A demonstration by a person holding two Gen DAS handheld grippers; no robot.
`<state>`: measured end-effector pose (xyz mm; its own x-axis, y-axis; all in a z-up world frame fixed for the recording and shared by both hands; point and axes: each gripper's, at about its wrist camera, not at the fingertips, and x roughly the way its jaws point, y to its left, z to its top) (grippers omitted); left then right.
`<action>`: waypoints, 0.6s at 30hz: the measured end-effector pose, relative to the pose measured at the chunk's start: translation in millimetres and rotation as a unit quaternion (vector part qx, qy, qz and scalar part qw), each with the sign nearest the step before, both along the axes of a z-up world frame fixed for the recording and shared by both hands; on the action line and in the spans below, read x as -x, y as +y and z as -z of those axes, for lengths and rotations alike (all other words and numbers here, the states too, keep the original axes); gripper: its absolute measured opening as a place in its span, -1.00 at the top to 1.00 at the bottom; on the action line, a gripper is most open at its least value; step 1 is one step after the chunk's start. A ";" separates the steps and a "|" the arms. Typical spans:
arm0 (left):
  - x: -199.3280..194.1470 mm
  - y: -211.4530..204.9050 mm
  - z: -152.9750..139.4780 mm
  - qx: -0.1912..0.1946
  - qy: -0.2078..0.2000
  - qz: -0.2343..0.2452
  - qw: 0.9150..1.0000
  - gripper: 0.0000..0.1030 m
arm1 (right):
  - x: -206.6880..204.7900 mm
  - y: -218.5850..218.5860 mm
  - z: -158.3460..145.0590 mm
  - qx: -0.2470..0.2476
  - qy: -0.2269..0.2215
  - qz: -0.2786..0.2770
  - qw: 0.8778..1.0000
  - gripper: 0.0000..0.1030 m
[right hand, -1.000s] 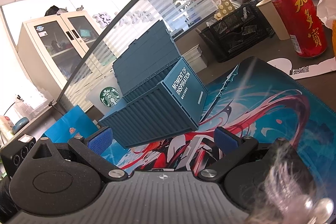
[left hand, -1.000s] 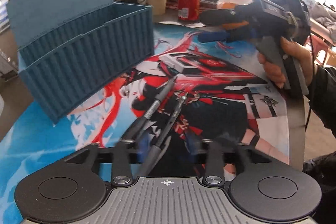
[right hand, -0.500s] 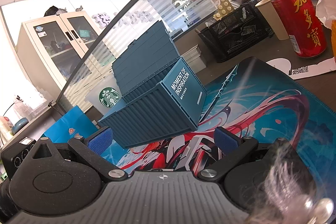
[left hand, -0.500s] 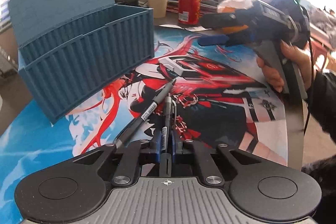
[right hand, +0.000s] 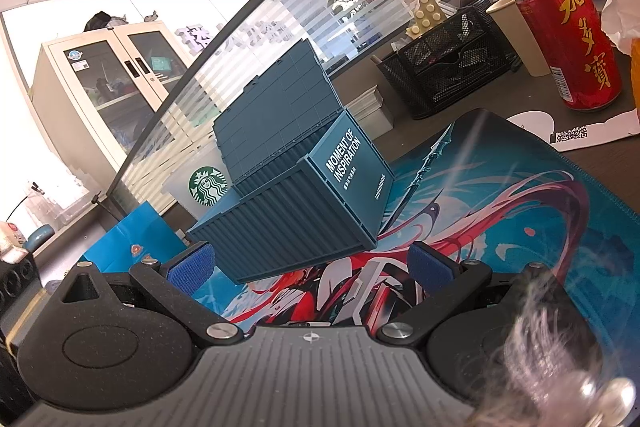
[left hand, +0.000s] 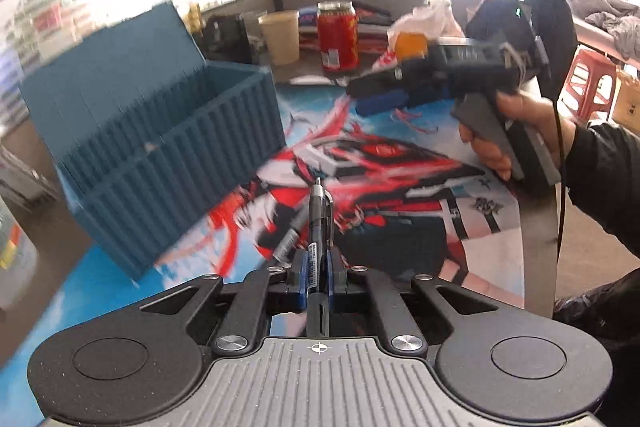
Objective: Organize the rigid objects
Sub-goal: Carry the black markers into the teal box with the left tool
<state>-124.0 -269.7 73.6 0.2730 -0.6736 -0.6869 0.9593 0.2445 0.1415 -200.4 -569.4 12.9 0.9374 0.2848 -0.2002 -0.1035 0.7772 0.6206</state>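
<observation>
My left gripper is shut on a black pen and holds it above the printed desk mat, tip pointing forward. A second grey marker lies on the mat just left of it, partly hidden by the fingers. The blue container-shaped box stands open to the left, lid raised; it also shows in the right wrist view. My right gripper is open and empty above the mat, facing the box; it shows in the left wrist view at the right.
A red drink can and a paper cup stand at the back. In the right wrist view a black mesh organiser sits behind the mat, with a Starbucks cup and a blue bag beyond the box.
My left gripper closed on the black pen and has lifted it off the mat. The grey marker stayed on the mat. The right gripper has hardly moved.
</observation>
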 end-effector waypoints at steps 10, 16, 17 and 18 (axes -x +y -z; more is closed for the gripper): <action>-29.9 0.0 -60.2 0.031 -0.059 -0.018 0.998 0.86 | -0.5 -1.0 0.5 0.001 0.001 0.002 1.000 -1.00; -53.1 -5.6 -84.5 0.034 -0.082 -0.025 0.996 0.86 | -0.7 -1.1 0.5 0.001 0.001 0.002 1.000 -1.00; -57.3 -7.8 -87.8 0.033 -0.084 -0.025 0.996 0.86 | -0.6 -1.0 0.4 0.001 0.001 0.002 1.000 -1.00; -60.2 -9.6 -89.6 0.032 -0.086 -0.024 0.995 0.86 | -0.6 -0.9 0.4 0.001 0.001 0.002 1.000 -1.00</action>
<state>-63.9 -279.3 163.2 0.4162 -0.6980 -0.5827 0.9090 0.3043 0.2847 -199.8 -570.2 12.5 0.9381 0.2803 -0.2034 -0.0984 0.7787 0.6196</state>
